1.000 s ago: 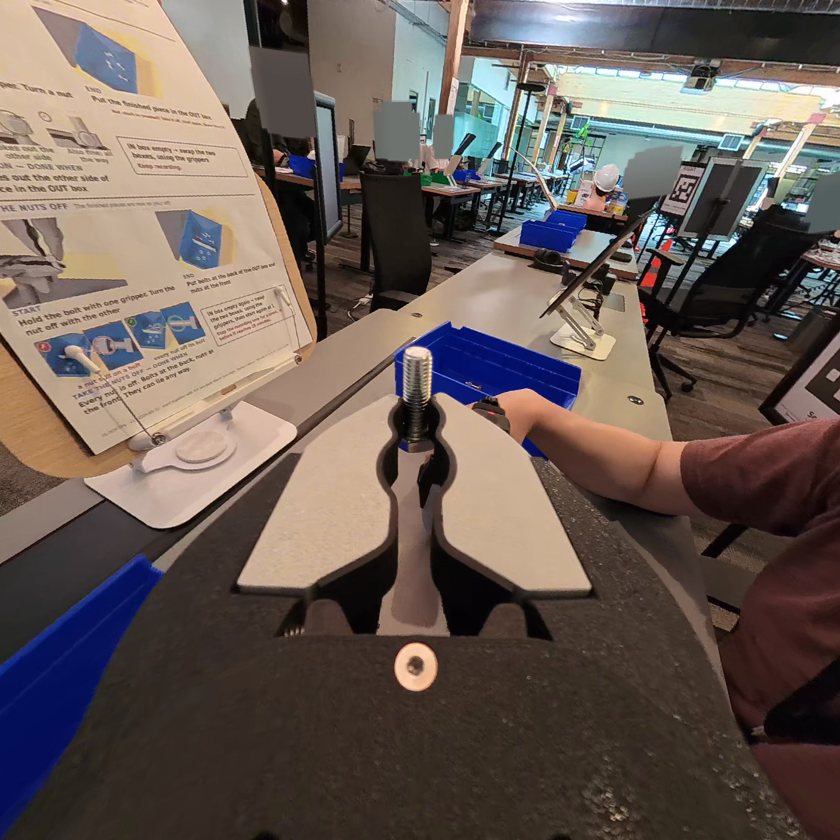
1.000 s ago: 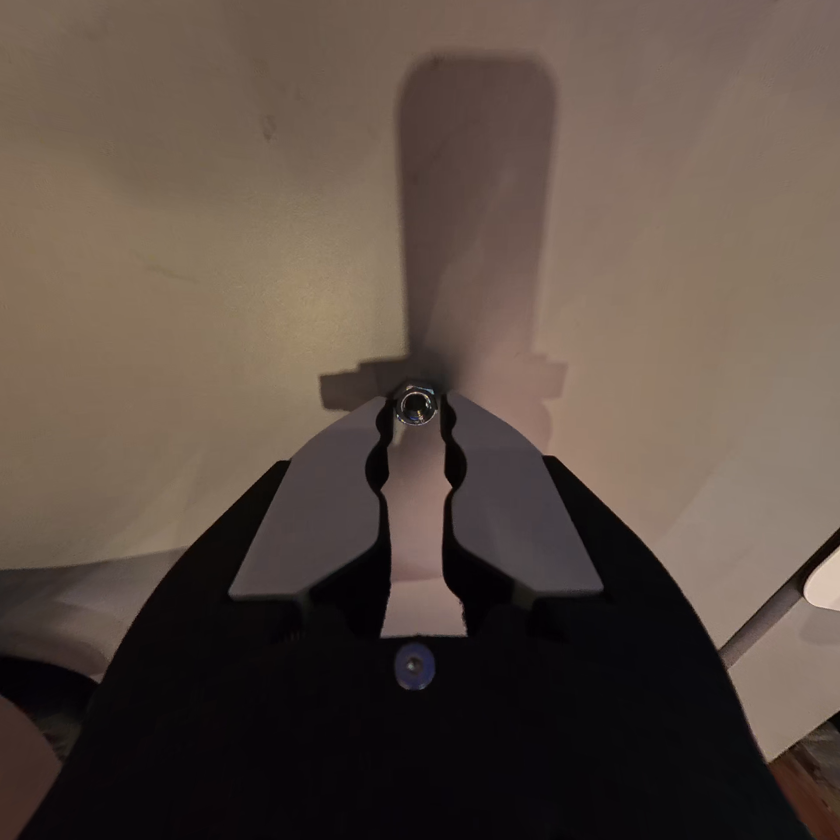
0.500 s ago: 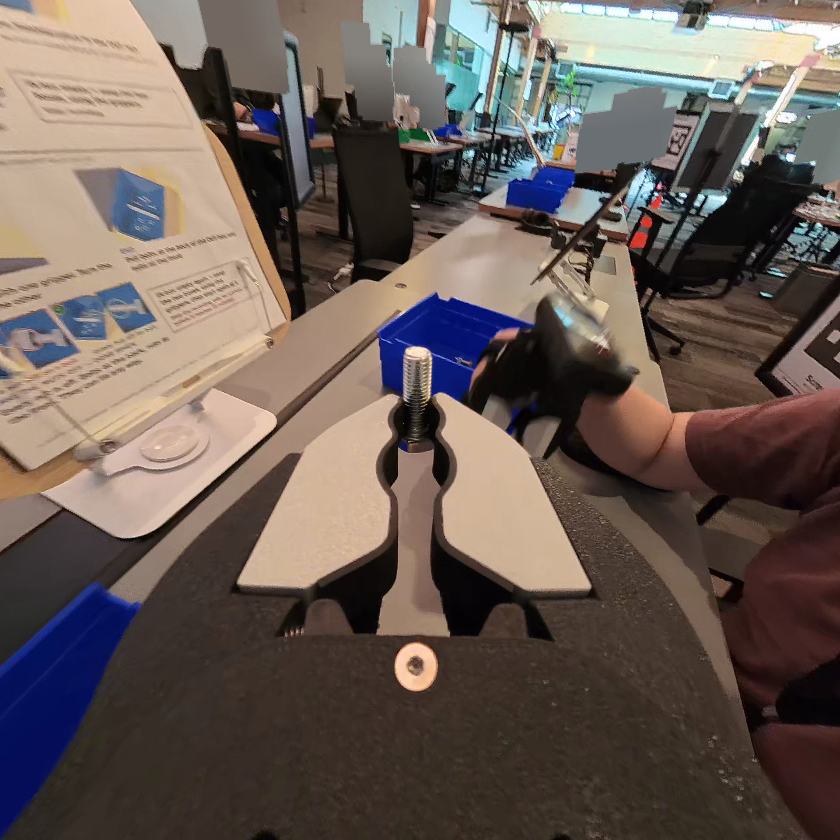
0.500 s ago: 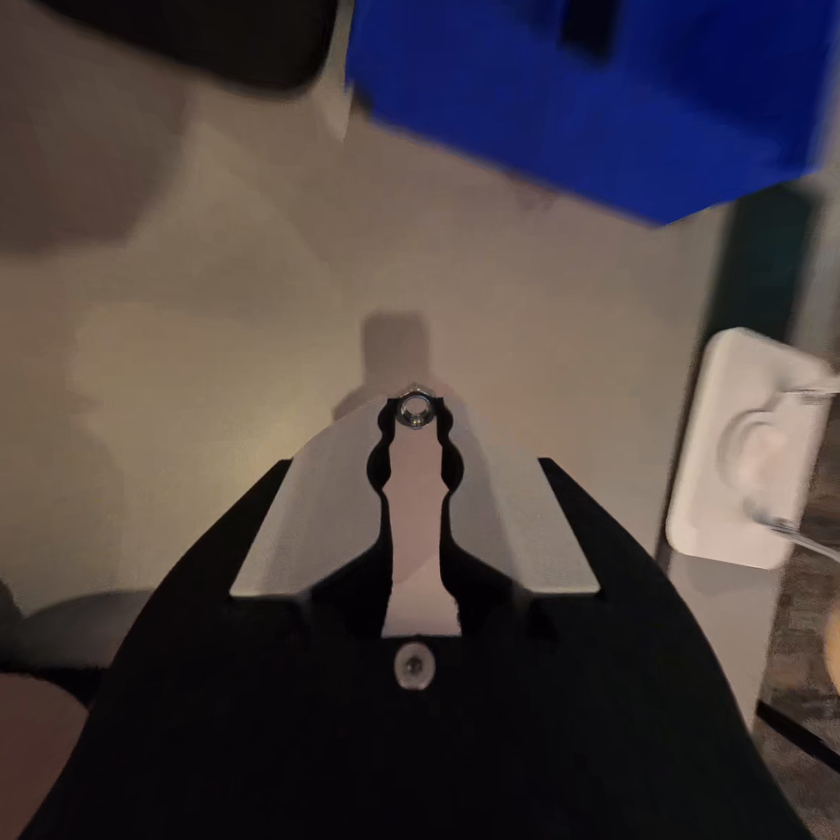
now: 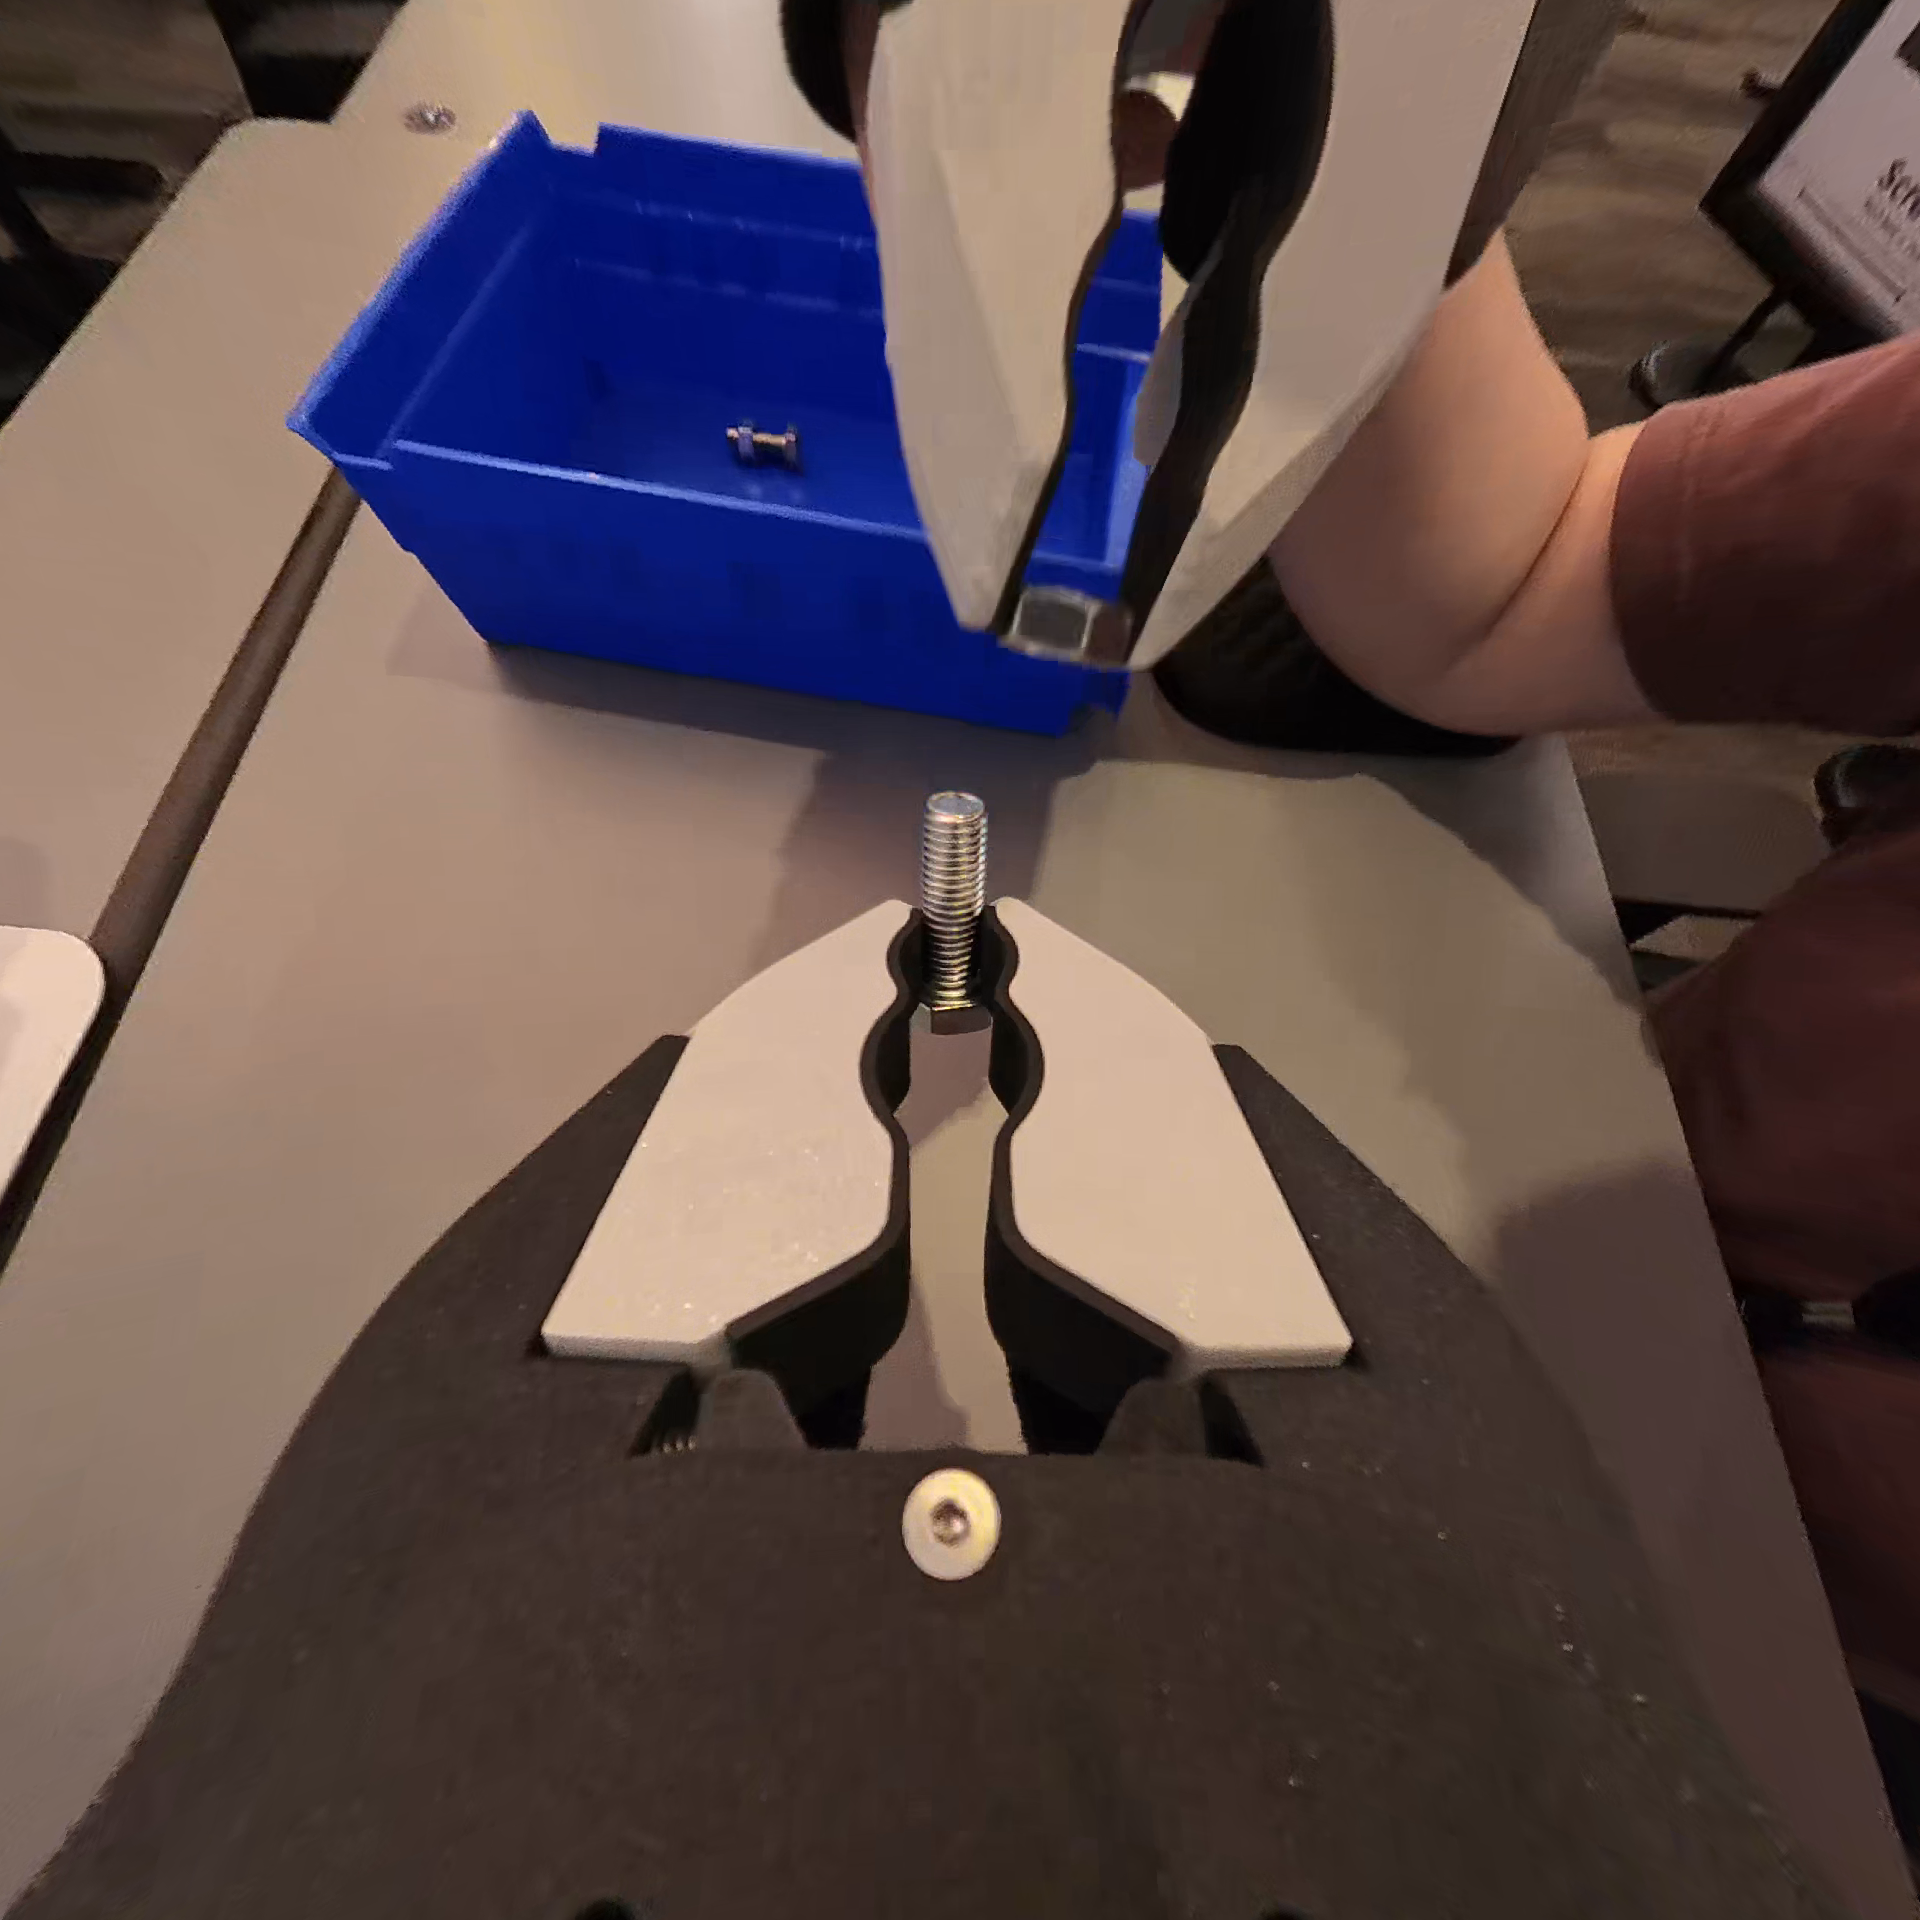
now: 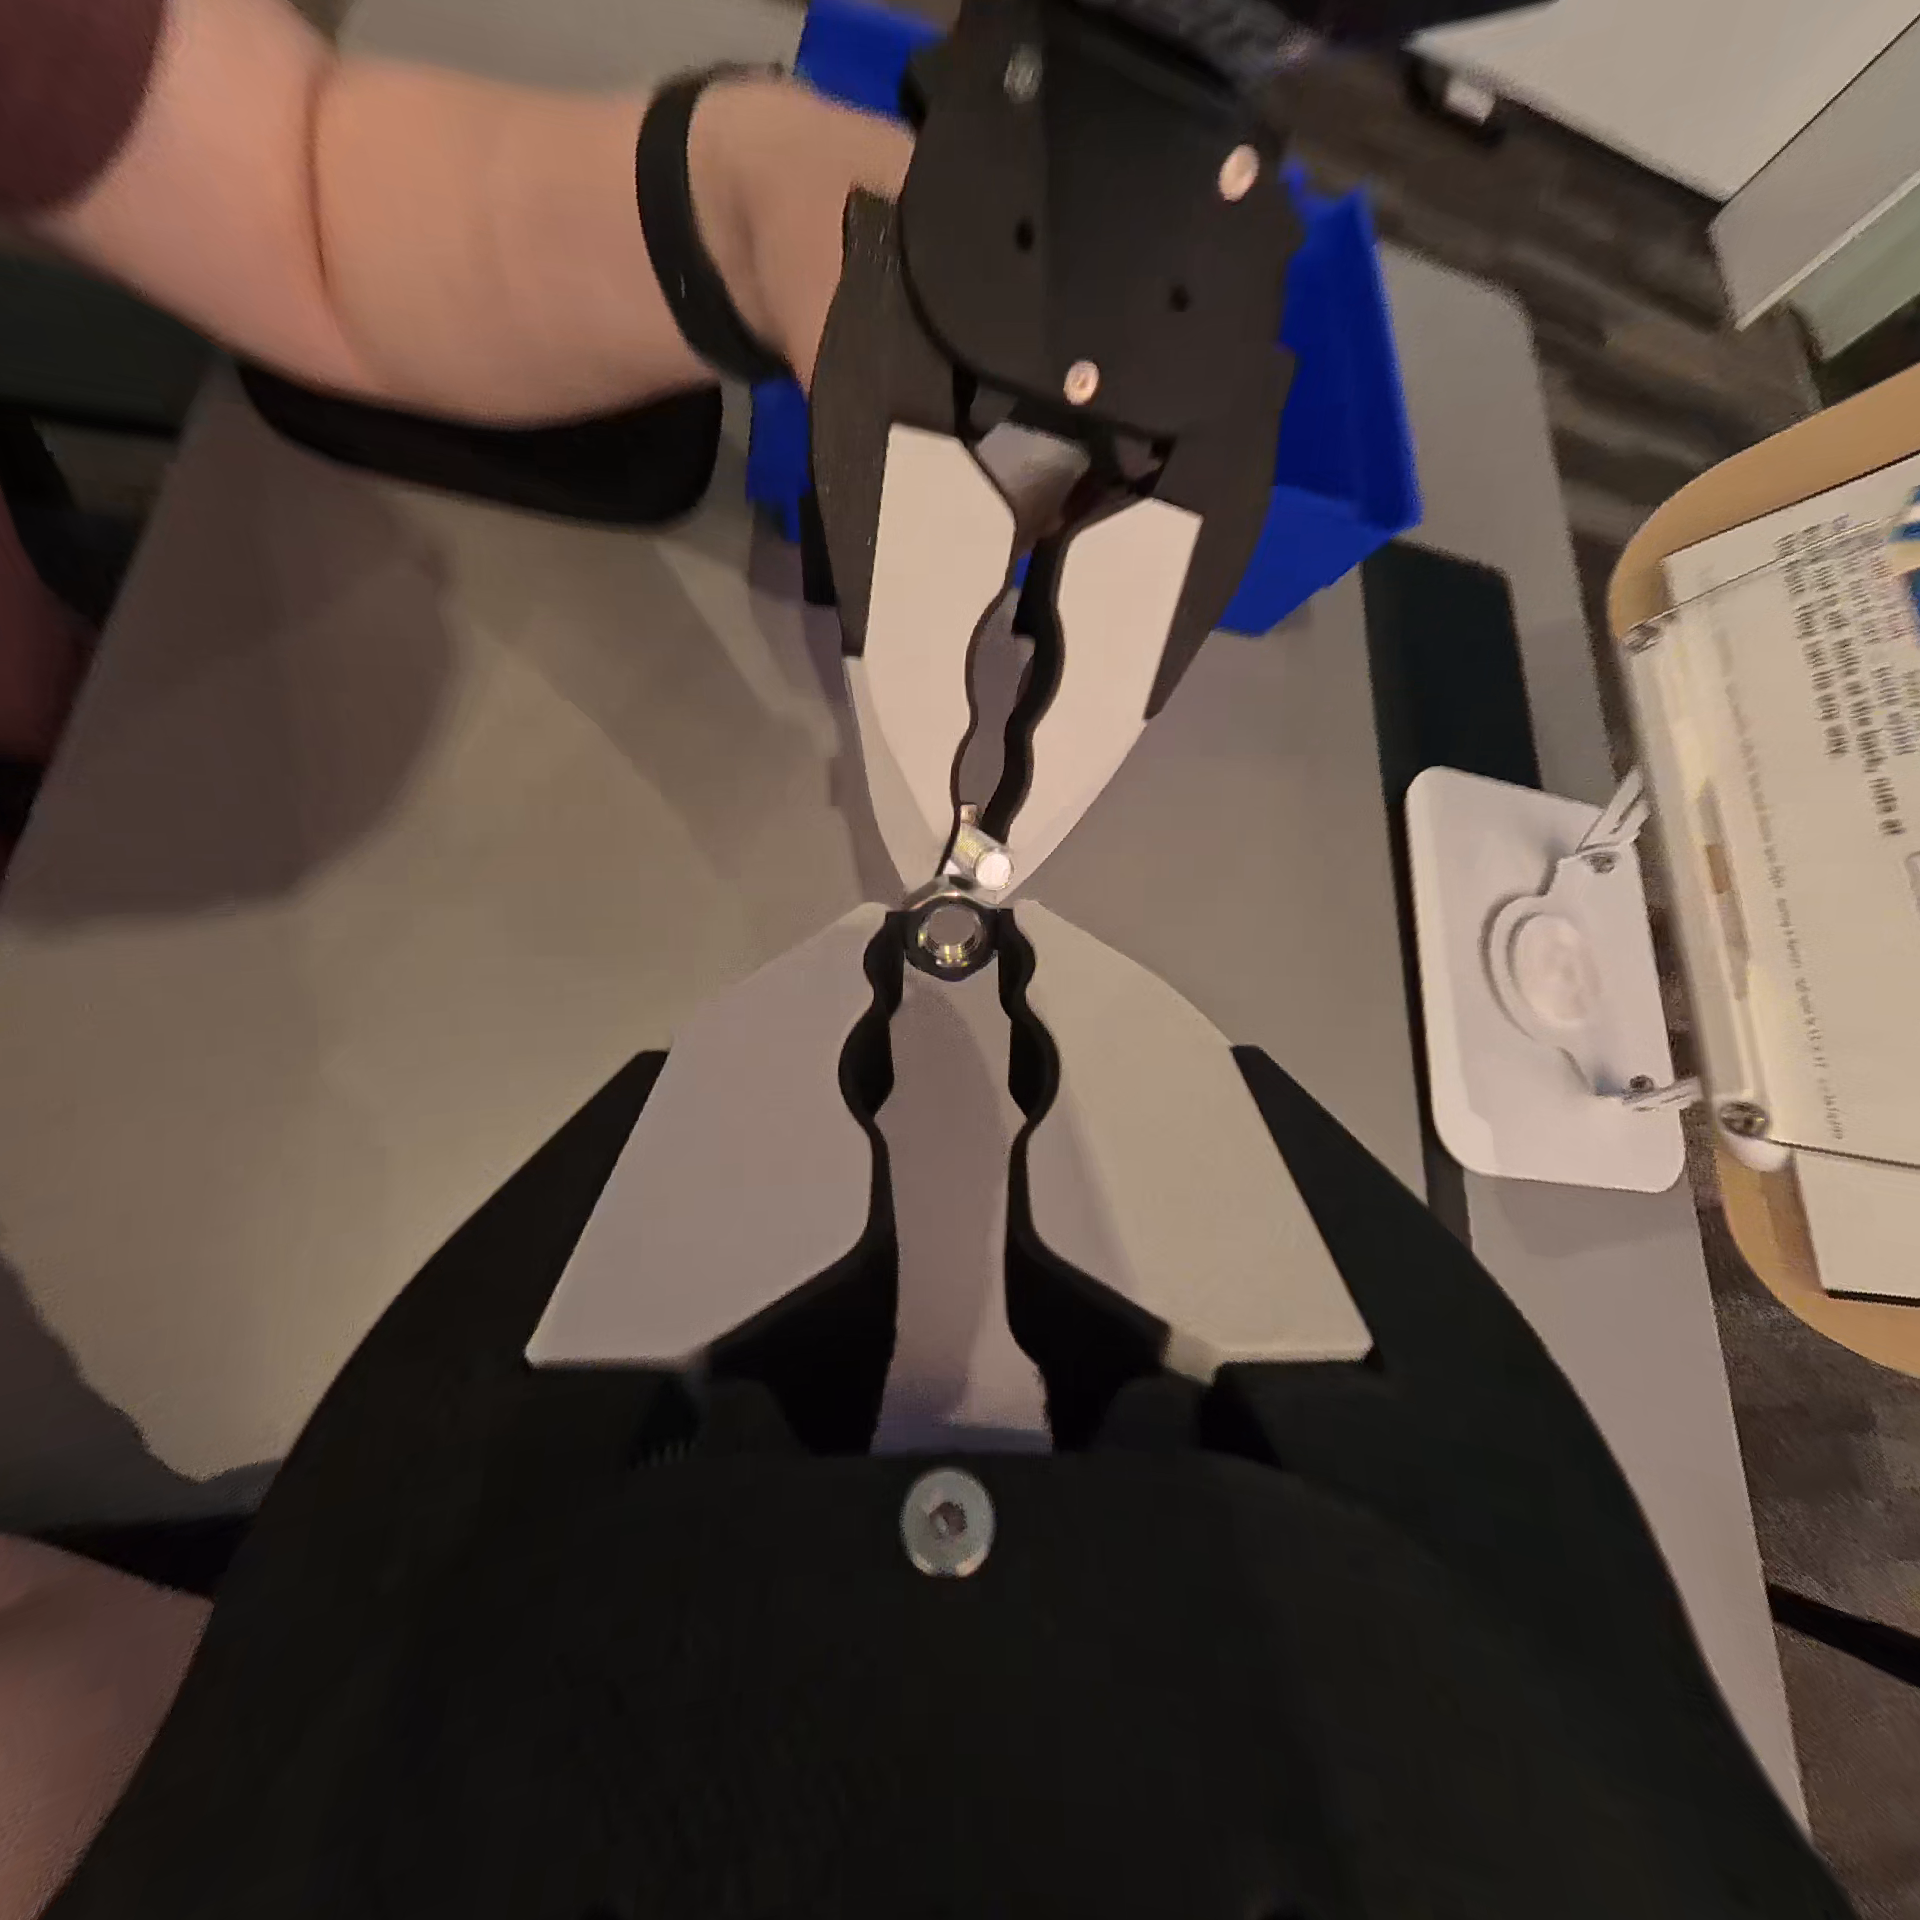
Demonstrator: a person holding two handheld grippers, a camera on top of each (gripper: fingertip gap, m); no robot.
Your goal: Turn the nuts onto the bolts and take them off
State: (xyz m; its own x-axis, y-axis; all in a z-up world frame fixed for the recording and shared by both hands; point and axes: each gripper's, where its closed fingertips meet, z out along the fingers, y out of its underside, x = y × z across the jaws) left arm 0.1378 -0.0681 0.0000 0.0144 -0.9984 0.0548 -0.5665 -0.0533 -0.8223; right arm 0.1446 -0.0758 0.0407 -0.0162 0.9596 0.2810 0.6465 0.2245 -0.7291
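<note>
My left gripper (image 5: 954,925) is shut on a silver bolt (image 5: 953,883), its threaded end pointing up and away above the grey table. My right gripper (image 5: 1062,636) comes down from above in the left wrist view, shut on a silver hex nut (image 5: 1062,630), a short way above and right of the bolt's tip. In the right wrist view my right gripper (image 6: 945,933) holds the nut (image 6: 945,935) with its hole facing the camera. The left gripper (image 6: 982,831) faces it, and the bolt's tip (image 6: 987,833) lies just beyond the nut, slightly right of its hole.
A blue bin (image 5: 665,343) stands behind the bolt and holds one bolt with nuts on it (image 5: 764,445). It also shows in the right wrist view (image 6: 1340,457). A white stand base (image 6: 1538,997) with an instruction sheet (image 6: 1797,790) is at the right. A person's forearm (image 5: 1455,582) reaches in. Some 4 cm of space lies between my two pairs of fingers.
My left gripper tilted down toward the table with the bolt. My right gripper swung up from the table with the nut and now faces the bolt's tip closely.
</note>
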